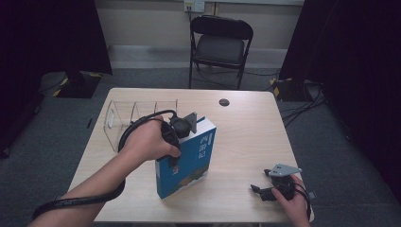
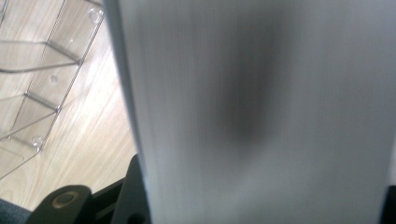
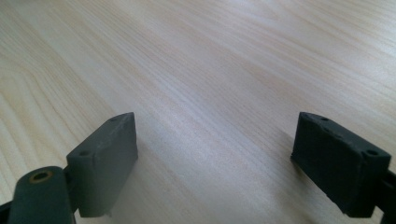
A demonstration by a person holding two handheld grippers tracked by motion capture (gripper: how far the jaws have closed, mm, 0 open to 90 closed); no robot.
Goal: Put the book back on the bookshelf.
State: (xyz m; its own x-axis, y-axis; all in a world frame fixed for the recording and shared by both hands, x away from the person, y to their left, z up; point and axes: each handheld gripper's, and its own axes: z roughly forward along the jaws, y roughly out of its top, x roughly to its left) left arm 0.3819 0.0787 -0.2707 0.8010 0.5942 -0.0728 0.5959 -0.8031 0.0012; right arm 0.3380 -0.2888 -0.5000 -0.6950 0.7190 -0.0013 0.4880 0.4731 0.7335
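Two grippers are working at one wooden table (image 1: 246, 142). One of them, the left gripper (image 1: 176, 142), is clamping a single blue book (image 1: 189, 163) from above: its jaws are closed onto the book's upper edge, and in the left gripper view the pale, blurred block of page edges (image 2: 261, 107) is sitting right between them. The book is standing upright on its lower edge, leaning slightly, directly under that gripper. White writing is running down the blue spine beside the gripper, too small to read, and a small picture is showing low on the cover. The person's left hand (image 1: 146, 142) is wrapping around the gripper body, knuckles up, with the forearm reaching in from the near left corner and one black cable (image 1: 94, 198) looping over the wrist.

Just beyond and to the left of this gripper, one clear plastic rack (image 1: 137, 116) with several upright dividers is lying on the table.

Well off to the right and nearer the person, the right gripper (image 1: 257, 191) is resting low over the table edge, held by the right hand (image 1: 293, 201). Its two black jaws are standing wide apart with nothing between them, bare wood (image 3: 210, 84) lying under them.

Beyond the table, one black folding chair (image 1: 221, 45) is standing.
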